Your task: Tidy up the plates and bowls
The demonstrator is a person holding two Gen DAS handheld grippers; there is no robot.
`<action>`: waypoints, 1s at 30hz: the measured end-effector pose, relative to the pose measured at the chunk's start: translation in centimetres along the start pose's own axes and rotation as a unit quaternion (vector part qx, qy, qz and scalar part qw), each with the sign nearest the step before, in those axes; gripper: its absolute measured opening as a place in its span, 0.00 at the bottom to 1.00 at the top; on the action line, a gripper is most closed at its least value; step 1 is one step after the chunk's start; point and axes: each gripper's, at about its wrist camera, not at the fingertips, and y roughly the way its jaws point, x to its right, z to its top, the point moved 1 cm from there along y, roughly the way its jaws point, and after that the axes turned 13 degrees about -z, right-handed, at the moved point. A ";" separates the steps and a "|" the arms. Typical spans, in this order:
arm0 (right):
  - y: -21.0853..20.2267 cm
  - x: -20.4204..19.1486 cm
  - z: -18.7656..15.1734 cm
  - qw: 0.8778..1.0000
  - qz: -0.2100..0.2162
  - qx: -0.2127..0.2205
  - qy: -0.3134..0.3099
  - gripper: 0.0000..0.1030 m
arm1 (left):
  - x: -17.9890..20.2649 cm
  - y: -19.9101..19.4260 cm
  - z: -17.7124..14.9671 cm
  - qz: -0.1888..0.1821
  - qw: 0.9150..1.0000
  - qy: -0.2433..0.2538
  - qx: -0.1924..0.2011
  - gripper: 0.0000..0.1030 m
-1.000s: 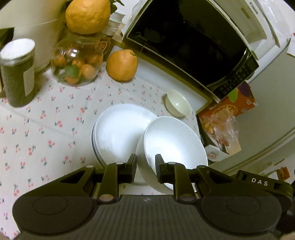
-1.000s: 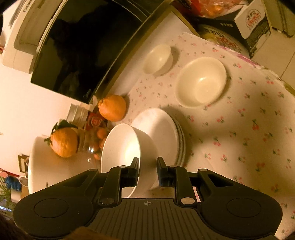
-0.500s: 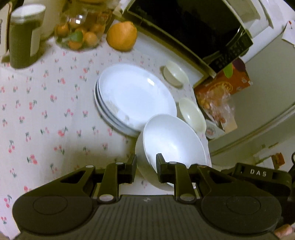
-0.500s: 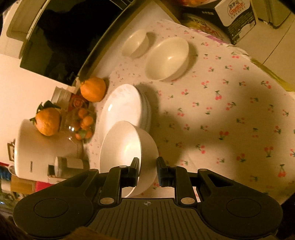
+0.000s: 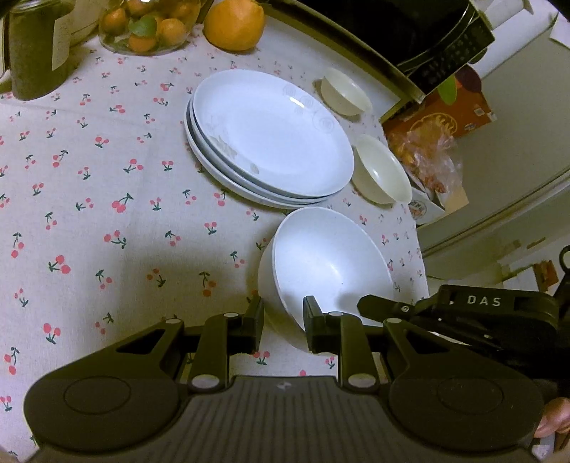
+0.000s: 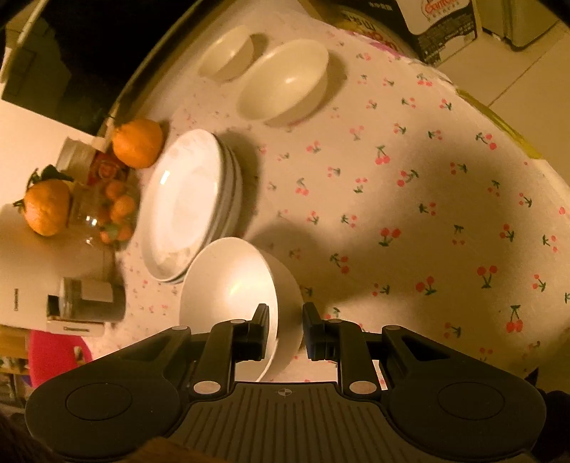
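Large bowl: a deep, round white ceramic bowl (image 5: 331,263) sits low over the cherry-print tablecloth (image 5: 107,213), just in front of the stack of plates; whether its base rests on the cloth cannot be told.
Left gripper: the black two-finger left gripper (image 5: 283,322) has the bowl's near rim between its fingers, one outside the wall and one inside, narrowly apart and clamped on that rim.
Right gripper: the black right gripper (image 6: 284,327) takes the same bowl on its other side, one finger inside the rim, the other outside, pinching the wall; in the left view it shows as a black arm marked DAS (image 5: 481,302).
Plates: three or so shallow white plates (image 5: 270,135) stacked, well behind the grippers.
Small bowls: two cream bowls, the wider one (image 5: 383,174) beside the plates, the smaller one (image 5: 345,92) further back, near the dark microwave (image 5: 427,32).
Edges: the table's edge runs close along the bowl's right side in the left view.
Open room: bare cloth spreads wide to the left of the bowl there.
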 end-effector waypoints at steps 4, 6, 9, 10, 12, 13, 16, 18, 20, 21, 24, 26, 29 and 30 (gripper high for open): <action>0.4 0.2 0.0 1.000 -0.004 -0.009 0.004 0.20 | -0.1 0.3 0.0 0.004 1.000 0.002 -0.007 0.21; 0.6 0.1 -0.1 1.000 -0.009 -0.011 0.001 0.22 | -0.1 0.5 -0.1 0.005 1.000 0.002 -0.014 0.20; 0.7 0.0 -0.1 1.000 -0.013 -0.011 -0.001 0.22 | -0.2 0.9 0.0 0.007 1.000 0.002 -0.022 0.19; 0.7 0.0 -0.1 1.000 -0.014 -0.010 -0.003 0.22 | -0.2 0.9 0.0 0.007 1.000 0.002 -0.023 0.19; 0.8 -0.1 -0.1 1.000 -0.016 -0.009 -0.005 0.22 | -0.2 0.9 0.1 0.006 1.000 0.004 -0.026 0.19; 0.8 -0.1 0.0 1.000 -0.016 -0.008 -0.006 0.22 | -0.2 1.0 0.2 0.006 1.000 0.004 -0.027 0.20; 0.8 -0.1 0.0 1.000 -0.018 -0.008 -0.007 0.22 | -0.1 1.2 0.3 0.005 0.999 0.007 -0.034 0.24; 1.0 -0.2 0.0 1.000 -0.018 -0.013 -0.010 0.23 | -0.1 1.3 0.4 0.004 0.999 0.008 -0.042 0.26; 1.0 -0.3 0.0 1.000 -0.021 -0.015 -0.014 0.26 | 0.0 1.2 0.4 0.003 0.999 0.009 -0.045 0.28; 1.0 -0.4 0.0 1.000 -0.022 -0.014 -0.018 0.33 | 0.1 1.2 0.5 0.004 0.999 0.011 -0.047 0.31; 0.5 -0.7 0.2 0.999 -0.028 0.002 -0.036 0.48 | 0.3 0.9 0.6 0.007 0.999 0.024 -0.049 0.44; -0.1 -0.9 0.4 0.998 -0.034 0.020 -0.052 0.53 | 0.6 0.5 0.8 0.009 0.998 0.034 -0.049 0.50; -0.8 -1.1 1.1 0.996 -0.035 0.041 -0.066 0.58 | 1.2 0.1 1.2 0.015 0.997 0.052 -0.046 0.60; -1.1 -1.1 1.4 0.996 -0.035 0.047 -0.066 0.61 | 1.4 -0.1 1.4 0.018 0.997 0.059 -0.044 0.63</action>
